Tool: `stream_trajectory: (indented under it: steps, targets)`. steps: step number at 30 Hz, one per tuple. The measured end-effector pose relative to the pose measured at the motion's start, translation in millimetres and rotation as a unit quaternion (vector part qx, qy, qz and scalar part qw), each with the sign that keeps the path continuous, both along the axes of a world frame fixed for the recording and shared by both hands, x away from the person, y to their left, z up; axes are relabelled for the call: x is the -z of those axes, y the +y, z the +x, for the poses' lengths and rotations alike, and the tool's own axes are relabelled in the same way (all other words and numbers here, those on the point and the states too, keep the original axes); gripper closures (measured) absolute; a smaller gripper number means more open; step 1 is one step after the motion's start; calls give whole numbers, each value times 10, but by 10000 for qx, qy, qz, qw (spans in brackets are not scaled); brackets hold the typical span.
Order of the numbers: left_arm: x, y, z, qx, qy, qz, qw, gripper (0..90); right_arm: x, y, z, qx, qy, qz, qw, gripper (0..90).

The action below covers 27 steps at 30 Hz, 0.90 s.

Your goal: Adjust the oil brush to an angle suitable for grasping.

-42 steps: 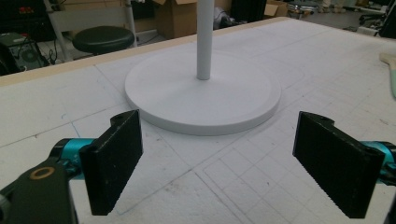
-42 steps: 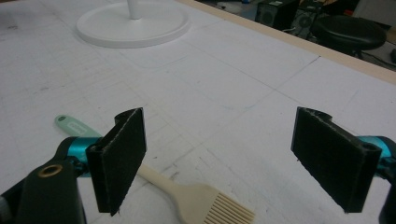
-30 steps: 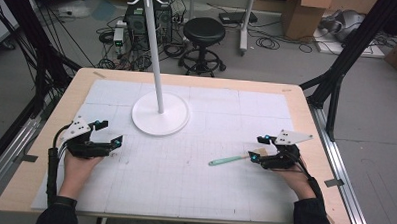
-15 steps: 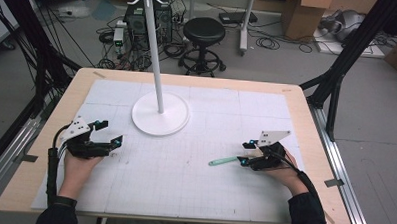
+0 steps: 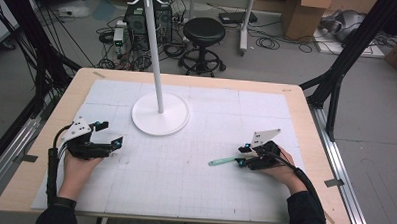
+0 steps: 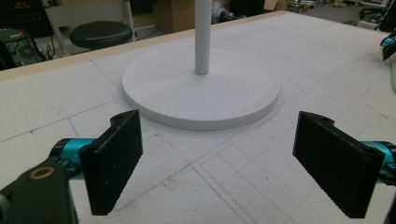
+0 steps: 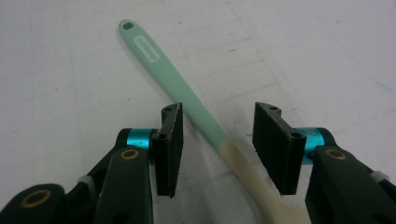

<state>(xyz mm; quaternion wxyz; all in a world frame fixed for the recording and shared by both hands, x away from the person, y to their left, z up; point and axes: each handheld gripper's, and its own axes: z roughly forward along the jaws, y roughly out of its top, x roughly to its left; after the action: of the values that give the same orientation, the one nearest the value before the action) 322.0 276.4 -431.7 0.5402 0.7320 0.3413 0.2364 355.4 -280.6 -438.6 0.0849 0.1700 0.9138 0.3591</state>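
A white stand (image 5: 160,112), a thin pole on a round flat base, rises from the far middle of the white gridded mat (image 5: 184,181) that covers the wooden table (image 5: 306,111); every place below is given from this stand.

The left gripper (image 5: 108,136) rests on the mat to the near left of the stand's base, held in the person's left hand (image 5: 77,163). Its 2 black jaws are spread wide with nothing between them; in the left gripper view the left gripper (image 6: 217,163) faces the stand's base (image 6: 201,91), which lies just beyond the jaws, apart from them.

The right gripper (image 5: 241,156) sits low on the mat to the near right of the stand, well apart from the base, held in the right hand (image 5: 279,170). A mint-green utensil (image 5: 222,162) with a cream-coloured lower part lies flat on the mat, its green handle end pointing towards the left gripper's side. In the right gripper view the right gripper (image 7: 217,147) has its 2 jaws parted, 1 on each side of the utensil (image 7: 187,93), straddling it near where green meets cream; neither pad touches it, so the tongs are released
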Motion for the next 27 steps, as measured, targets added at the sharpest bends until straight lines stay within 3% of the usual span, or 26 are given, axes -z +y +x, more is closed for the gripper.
stream_trajectory:
  steps: [6,12,24,27]
  targets:
    - [2,-1,-3,12,24,27,10000,165,8,-1,29,-32,166,55,9998,583]
    - [-3,-6,-16,25,22,72,10000,166,-11,11,28,-74,260,-21,9996,721]
    - [1,-8,-16,41,45,120,9999,166,-38,24,4,-123,222,-113,9996,767]
    - [3,-10,-14,35,51,97,9999,167,-45,20,-4,-136,298,-86,9994,785]
